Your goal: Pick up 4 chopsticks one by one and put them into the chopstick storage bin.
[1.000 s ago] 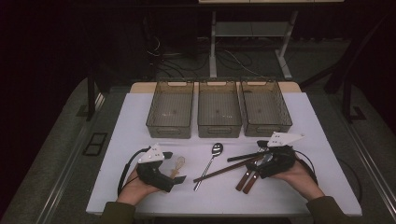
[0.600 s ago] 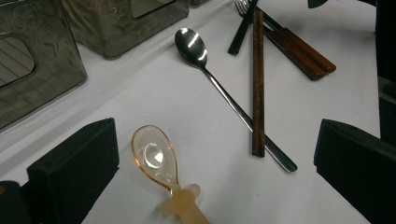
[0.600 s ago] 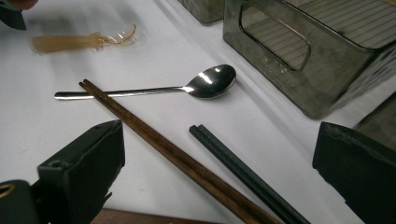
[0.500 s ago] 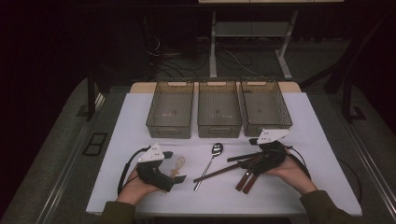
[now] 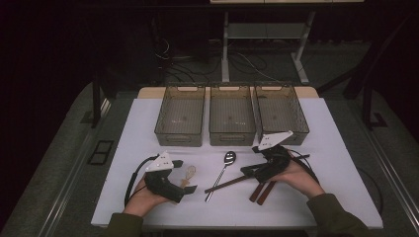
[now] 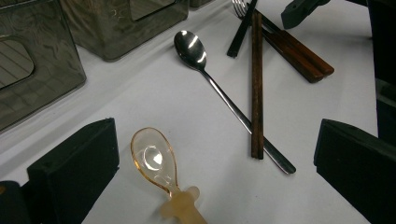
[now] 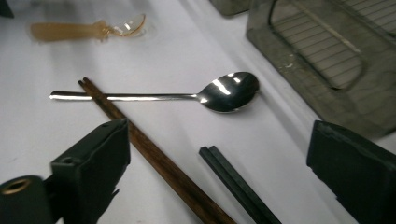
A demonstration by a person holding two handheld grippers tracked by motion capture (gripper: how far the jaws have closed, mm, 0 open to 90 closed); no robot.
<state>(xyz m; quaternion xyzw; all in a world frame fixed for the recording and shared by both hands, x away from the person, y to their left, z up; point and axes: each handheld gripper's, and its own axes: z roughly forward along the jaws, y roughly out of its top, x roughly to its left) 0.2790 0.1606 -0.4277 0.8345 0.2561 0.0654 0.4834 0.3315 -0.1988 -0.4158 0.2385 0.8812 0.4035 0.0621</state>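
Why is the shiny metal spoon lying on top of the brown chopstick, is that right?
Not quite. The brown chopstick lies on top of the shiny metal spoon, crossing over its handle. The left gripper view shows it. Both rest on the white table.

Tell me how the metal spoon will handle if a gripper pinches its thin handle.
The metal spoon looks stiff, so it should not bend. Its polished, narrow handle may slip or twist between the jaws. A brown chopstick lies across that handle, so lifting it will probably nudge the chopstick. The bowl end likely weighs it down.
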